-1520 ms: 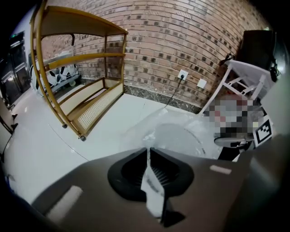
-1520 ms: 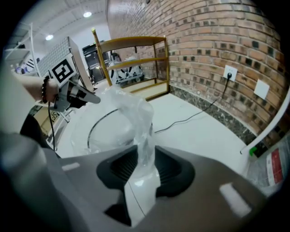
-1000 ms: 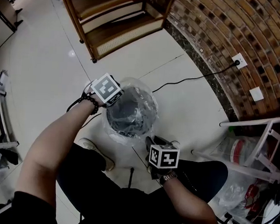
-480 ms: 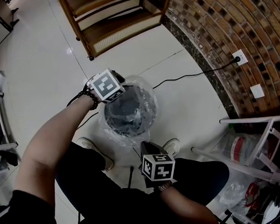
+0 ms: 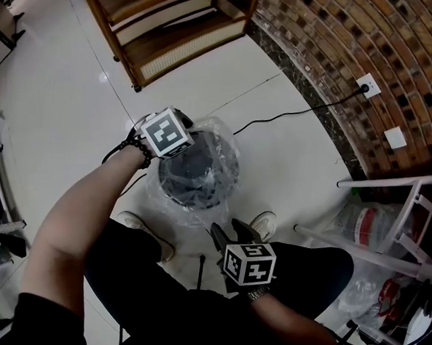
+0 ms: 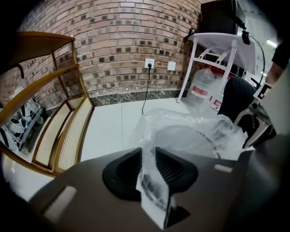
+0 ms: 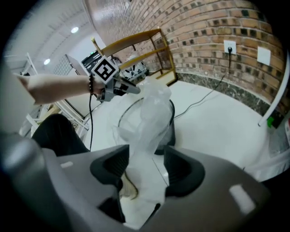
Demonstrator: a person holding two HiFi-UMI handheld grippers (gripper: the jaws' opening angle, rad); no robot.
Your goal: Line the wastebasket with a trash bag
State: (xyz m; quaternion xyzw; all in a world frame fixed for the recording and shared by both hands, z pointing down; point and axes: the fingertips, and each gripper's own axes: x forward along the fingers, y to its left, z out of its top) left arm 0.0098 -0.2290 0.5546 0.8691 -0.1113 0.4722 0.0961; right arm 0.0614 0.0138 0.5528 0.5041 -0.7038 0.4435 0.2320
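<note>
A: Trash bag (image 6: 190,131) position?
B: Clear, crinkled film draped over the dark wastebasket (image 5: 190,175) on the floor. Left gripper (image 6: 148,168) has just narrowed, pinching 1 edge; right gripper (image 7: 145,168) has just opened wide, film loose between its jaws.

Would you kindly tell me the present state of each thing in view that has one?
trash bag: open, draped loosely over the wastebasket.
wastebasket: upright on the floor, wrapped in film.
left gripper: jaws have just been closing, pinched on the trash bag.
right gripper: jaws have just been opening, apart, film loose between them.
plug: in the wall socket.
</note>
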